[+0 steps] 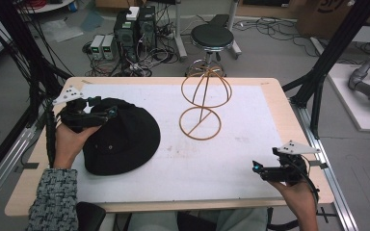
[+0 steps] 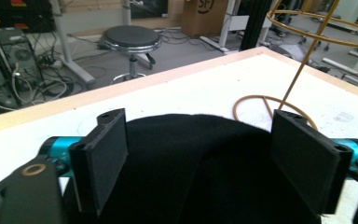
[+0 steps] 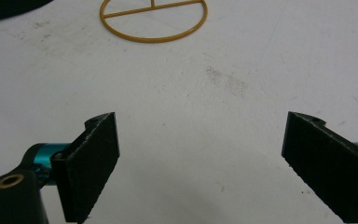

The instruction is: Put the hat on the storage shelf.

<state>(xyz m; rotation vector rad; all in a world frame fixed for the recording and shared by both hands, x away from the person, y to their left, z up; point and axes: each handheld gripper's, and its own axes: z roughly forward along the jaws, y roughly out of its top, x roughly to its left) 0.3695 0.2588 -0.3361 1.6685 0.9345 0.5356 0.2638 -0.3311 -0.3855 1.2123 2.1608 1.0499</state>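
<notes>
White-topped table point(image 1: 231, 144) lay before us. Black hat point(image 1: 125, 139) sat left; our left gripper point(image 1: 103, 113) hovered above it, wide open, nothing clamped. Wire stand point(image 1: 202, 108) stood right of hat; right gripper point(image 1: 256, 167) open, empty, well apart.

Right of the wire hat stand point(image 1: 203, 103) the mat point(image 1: 250, 139) lies bare; left of it the black hat point(image 1: 125, 139) blocks passage

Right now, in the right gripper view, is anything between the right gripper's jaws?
No: the right gripper has its jaws wide apart over bare white table, with nothing between them.
</notes>
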